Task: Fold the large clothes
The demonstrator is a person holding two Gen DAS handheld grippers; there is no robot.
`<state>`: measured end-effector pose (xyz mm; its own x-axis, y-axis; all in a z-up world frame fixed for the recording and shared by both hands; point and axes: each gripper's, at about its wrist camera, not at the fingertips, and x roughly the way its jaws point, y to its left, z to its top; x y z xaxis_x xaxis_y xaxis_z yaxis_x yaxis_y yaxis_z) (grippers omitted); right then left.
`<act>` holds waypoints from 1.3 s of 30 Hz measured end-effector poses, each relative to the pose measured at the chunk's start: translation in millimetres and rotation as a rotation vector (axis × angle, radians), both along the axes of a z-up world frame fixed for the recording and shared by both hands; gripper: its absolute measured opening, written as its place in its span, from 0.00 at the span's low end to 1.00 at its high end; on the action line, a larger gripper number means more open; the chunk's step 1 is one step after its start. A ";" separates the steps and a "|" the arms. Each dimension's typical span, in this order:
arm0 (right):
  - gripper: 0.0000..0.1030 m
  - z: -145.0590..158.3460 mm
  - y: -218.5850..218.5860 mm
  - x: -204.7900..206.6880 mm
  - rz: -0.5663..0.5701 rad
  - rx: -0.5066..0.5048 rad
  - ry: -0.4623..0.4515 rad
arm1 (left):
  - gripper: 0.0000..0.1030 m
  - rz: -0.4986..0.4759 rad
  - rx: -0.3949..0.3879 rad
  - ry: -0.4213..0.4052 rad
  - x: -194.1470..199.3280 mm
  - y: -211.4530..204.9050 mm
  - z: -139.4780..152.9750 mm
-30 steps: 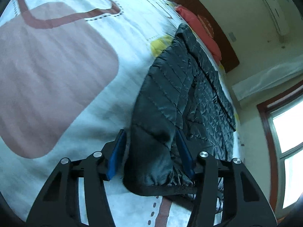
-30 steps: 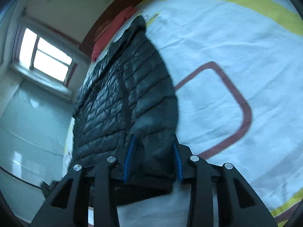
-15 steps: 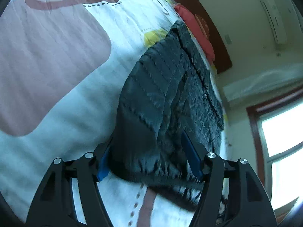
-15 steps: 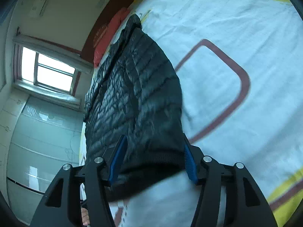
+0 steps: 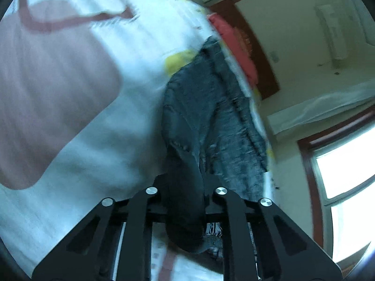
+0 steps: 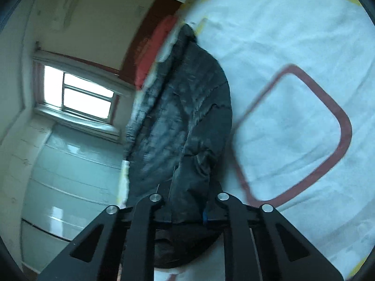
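Both grippers clamp the near hem of a dark quilted jacket on the bed.

The left gripper (image 5: 184, 187) has just been closing, and its fingers now pinch a bunched fold of the jacket (image 5: 211, 107), which runs from between them toward 12 to 1 o'clock across the patterned bedsheet (image 5: 98, 145). The right gripper (image 6: 187, 194) has likewise just been closing and now grasps the jacket's (image 6: 182, 117) hem, the cloth stretching away toward 11 to 12 o'clock. A red pillow (image 5: 234, 44) lies beyond the jacket's far end, and a window (image 6: 79, 91) shows at 9 o'clock in the right wrist view.
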<state>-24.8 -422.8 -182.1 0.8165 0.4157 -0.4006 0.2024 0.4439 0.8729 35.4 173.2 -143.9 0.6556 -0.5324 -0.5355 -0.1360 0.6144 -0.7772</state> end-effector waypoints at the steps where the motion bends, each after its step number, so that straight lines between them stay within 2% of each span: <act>1: 0.13 9.0 1.0 -1.4 0.006 -0.004 -0.025 | 0.12 -0.007 -0.008 -0.030 -1.1 0.5 10.3; 4: 0.12 41.7 7.1 -5.9 0.026 -0.021 -0.103 | 0.11 -0.032 -0.014 -0.126 -8.4 1.1 45.6; 13: 0.12 139.6 9.1 -38.4 0.051 -0.087 -0.329 | 0.10 -0.054 -0.064 -0.323 -43.8 19.2 140.5; 16: 0.12 160.9 4.3 -26.0 0.065 -0.087 -0.375 | 0.10 -0.066 -0.053 -0.364 -30.1 17.2 166.9; 20: 0.12 170.4 -5.2 32.0 0.072 -0.088 -0.382 | 0.10 -0.089 -0.010 -0.374 21.4 0.6 180.6; 25: 0.12 163.8 -26.6 125.8 0.065 -0.054 -0.355 | 0.10 -0.086 0.063 -0.369 115.2 -27.9 180.0; 30: 0.12 142.3 -35.3 224.8 0.042 -0.056 -0.272 | 0.10 -0.089 0.145 -0.325 216.4 -61.9 163.7; 34: 0.12 108.1 -42.9 298.8 0.032 -0.056 -0.162 | 0.10 -0.090 0.200 -0.248 288.7 -82.9 128.4; 39: 0.12 56.4 -51.6 358.2 0.008 -0.091 -0.017 | 0.10 -0.067 0.328 -0.162 355.8 -99.2 72.6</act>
